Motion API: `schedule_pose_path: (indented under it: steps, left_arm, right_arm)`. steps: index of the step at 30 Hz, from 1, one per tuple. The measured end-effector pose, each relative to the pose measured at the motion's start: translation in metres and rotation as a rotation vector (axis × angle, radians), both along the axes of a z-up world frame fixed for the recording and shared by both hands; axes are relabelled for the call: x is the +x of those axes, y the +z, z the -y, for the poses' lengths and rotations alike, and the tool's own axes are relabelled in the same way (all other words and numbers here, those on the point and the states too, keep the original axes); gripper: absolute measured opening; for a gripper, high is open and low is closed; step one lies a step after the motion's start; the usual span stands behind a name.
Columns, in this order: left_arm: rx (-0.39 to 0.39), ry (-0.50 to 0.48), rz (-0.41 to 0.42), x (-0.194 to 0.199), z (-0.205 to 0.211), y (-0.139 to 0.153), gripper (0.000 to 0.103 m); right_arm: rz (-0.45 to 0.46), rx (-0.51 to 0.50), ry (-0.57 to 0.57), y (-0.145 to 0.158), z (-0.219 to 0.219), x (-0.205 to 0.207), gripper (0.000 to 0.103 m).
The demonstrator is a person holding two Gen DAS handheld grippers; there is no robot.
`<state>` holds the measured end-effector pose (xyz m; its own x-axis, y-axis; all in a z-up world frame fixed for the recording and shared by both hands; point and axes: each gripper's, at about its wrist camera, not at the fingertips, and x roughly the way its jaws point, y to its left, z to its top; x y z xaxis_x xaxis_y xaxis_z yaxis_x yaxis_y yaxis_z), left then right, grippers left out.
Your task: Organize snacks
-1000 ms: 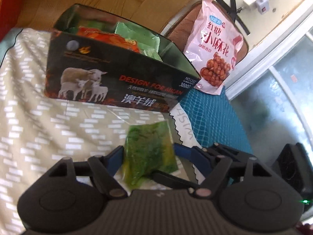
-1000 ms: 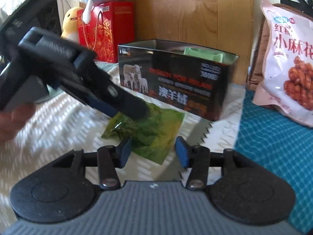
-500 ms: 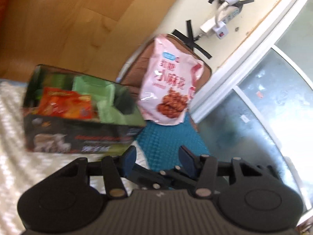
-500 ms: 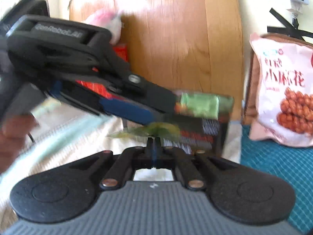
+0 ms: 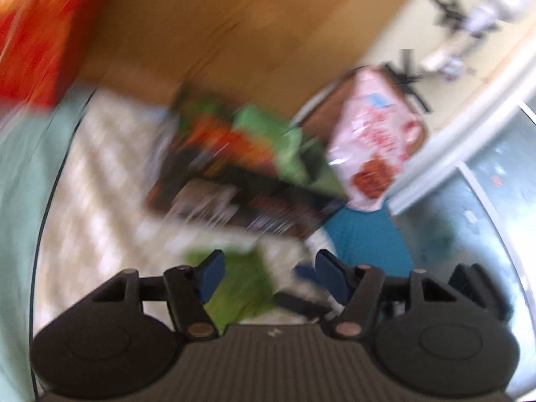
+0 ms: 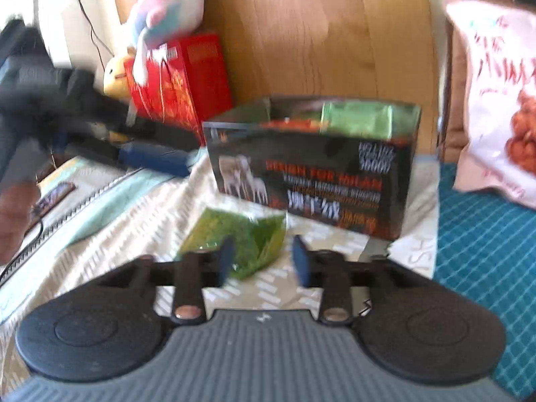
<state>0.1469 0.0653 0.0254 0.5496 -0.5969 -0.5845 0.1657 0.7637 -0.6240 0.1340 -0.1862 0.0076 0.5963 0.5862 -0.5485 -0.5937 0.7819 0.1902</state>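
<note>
A flat green snack packet point(image 6: 238, 238) lies on the patterned cloth in front of a black box point(image 6: 311, 167) that holds green and orange packets. My right gripper point(image 6: 264, 261) is open and empty, just short of the packet's near edge. In the blurred left wrist view the packet point(image 5: 241, 288) lies below my open, empty left gripper point(image 5: 268, 273), and the box point(image 5: 241, 181) is further off. The left gripper also shows in the right wrist view point(image 6: 154, 157), held off to the left above the cloth.
A large pink snack bag point(image 6: 495, 100) leans on a brown chair at the right, also in the left wrist view point(image 5: 372, 140). A red gift bag point(image 6: 181, 80) and plush toys point(image 6: 167, 10) stand behind the box by a wooden panel. A teal mat point(image 6: 485, 234) lies right.
My right gripper was shut on the green packet and lifted it; now it is open and the packet lies on the cloth again. My left gripper has swung left, away from the packet.
</note>
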Motion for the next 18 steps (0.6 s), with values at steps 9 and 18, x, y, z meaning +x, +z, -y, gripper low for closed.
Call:
schedule_pose_path:
  steps: [9,18]
  left_arm:
    - [-0.006,0.027,0.009,0.000,0.020,-0.033,0.086]
    - [-0.039,-0.030,0.024,-0.006,0.033,-0.015,0.056]
  right_arm:
    - [0.062,-0.138,0.112,-0.006,-0.039,-0.009,0.046]
    - [0.128,-0.070,0.016,0.002,-0.027,-0.022,0.032]
